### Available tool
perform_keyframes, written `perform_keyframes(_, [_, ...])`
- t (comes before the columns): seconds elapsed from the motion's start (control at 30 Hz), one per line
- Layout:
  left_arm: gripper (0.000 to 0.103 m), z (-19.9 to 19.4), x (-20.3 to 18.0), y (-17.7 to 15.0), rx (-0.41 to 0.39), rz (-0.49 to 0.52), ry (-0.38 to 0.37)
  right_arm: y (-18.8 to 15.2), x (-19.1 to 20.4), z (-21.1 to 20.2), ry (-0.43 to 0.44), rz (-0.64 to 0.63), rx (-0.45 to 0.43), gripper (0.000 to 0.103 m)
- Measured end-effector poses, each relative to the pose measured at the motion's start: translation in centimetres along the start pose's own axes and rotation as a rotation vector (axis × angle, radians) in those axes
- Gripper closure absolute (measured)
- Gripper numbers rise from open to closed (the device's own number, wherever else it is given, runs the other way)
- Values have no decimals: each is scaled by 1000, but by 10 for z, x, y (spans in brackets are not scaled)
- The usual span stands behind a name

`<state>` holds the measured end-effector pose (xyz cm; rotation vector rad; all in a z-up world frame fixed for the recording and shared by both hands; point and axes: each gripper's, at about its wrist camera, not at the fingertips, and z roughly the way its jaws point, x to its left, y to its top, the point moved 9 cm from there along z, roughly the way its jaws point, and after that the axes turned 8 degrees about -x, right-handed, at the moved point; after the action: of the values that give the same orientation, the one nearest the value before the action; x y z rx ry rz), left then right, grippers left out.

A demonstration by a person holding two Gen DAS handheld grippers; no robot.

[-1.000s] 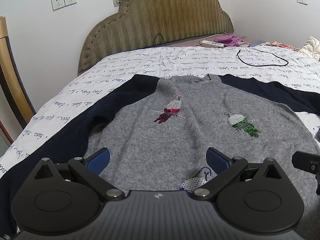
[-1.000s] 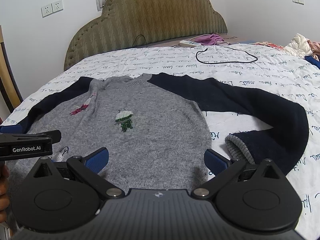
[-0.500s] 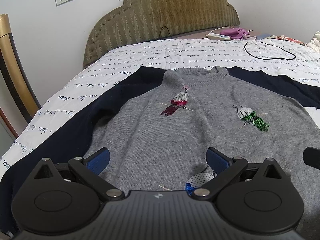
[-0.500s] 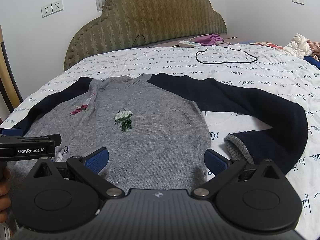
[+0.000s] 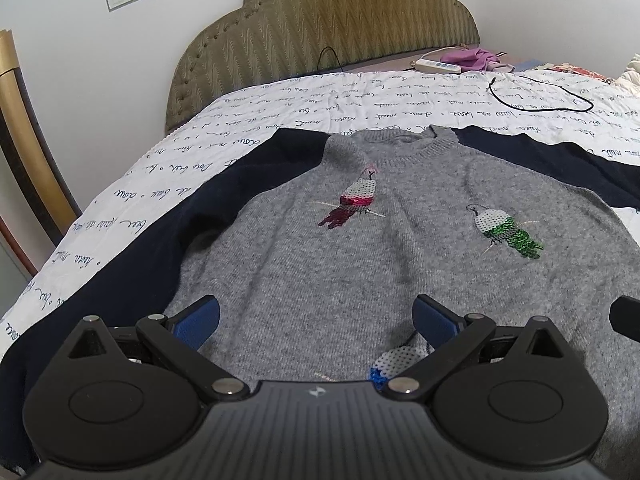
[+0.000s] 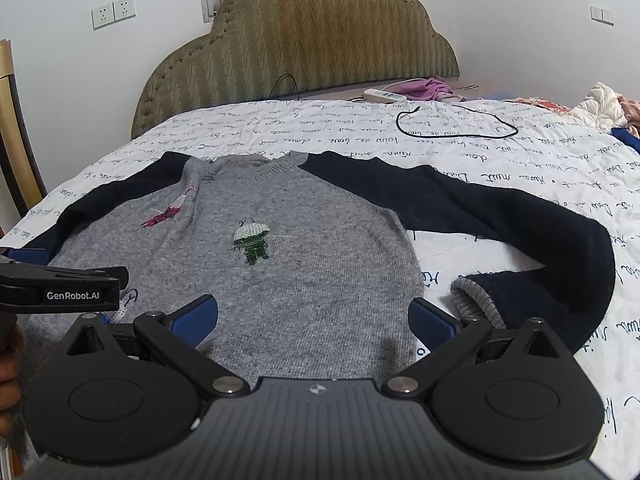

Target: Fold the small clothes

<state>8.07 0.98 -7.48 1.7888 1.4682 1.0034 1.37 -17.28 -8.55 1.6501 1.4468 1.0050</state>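
A small grey sweater [image 5: 352, 264] with navy sleeves and sequin birds lies flat, front up, on the bed; it also shows in the right wrist view [image 6: 304, 264]. Its right sleeve [image 6: 520, 220] curves back so the grey cuff [image 6: 476, 300] lies beside the hem. My left gripper [image 5: 316, 320] is open and empty over the lower left of the sweater. My right gripper [image 6: 314, 318] is open and empty over the lower right hem. The left gripper's body [image 6: 60, 288] shows at the left of the right wrist view.
The bed has a white sheet [image 6: 520, 168] with script print and a padded olive headboard [image 6: 304, 40]. A black cable [image 6: 456, 128], a power strip [image 6: 384, 96] and purple cloth [image 6: 424, 88] lie at the far side. More clothes [image 6: 604, 104] sit at the right edge. A wooden post [image 5: 24, 152] stands left.
My left gripper has shifted slightly left and back, so the sweater sits more to the right in its view. The right gripper has barely moved. Both stay open.
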Motion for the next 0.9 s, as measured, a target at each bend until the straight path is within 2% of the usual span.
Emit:
perform_keyframes(0.17, [0,3,-8,6,-4,17,0,2,0,-2,-4,-34,-38,5])
perform_keyframes(0.37, [0,6,-24,17,-19,34,-32,2,0,-1,-34,-161,-77,4])
perform_keyframes(0.53, [0,10,-36,22,-30,53,-57,11,-41,-8,-135,-248,-104,5])
perform_keyframes(0.6, [0,14,-41,21,-23,60,-66,10,-64,-10,-177,-269,-84,10])
perform_keyframes(0.67, [0,16,-46,20,-14,65,-77,4,-84,-10,-212,-268,-48,23])
perform_keyframes(0.73, [0,20,-51,18,-5,68,-88,-6,-99,-4,-226,-258,7,31])
perform_keyframes(0.8, [0,23,-55,17,1,75,-96,-16,-105,2,-224,-273,54,36])
perform_keyframes(0.9, [0,26,-58,15,9,87,-97,-21,-106,4,-235,-312,47,44])
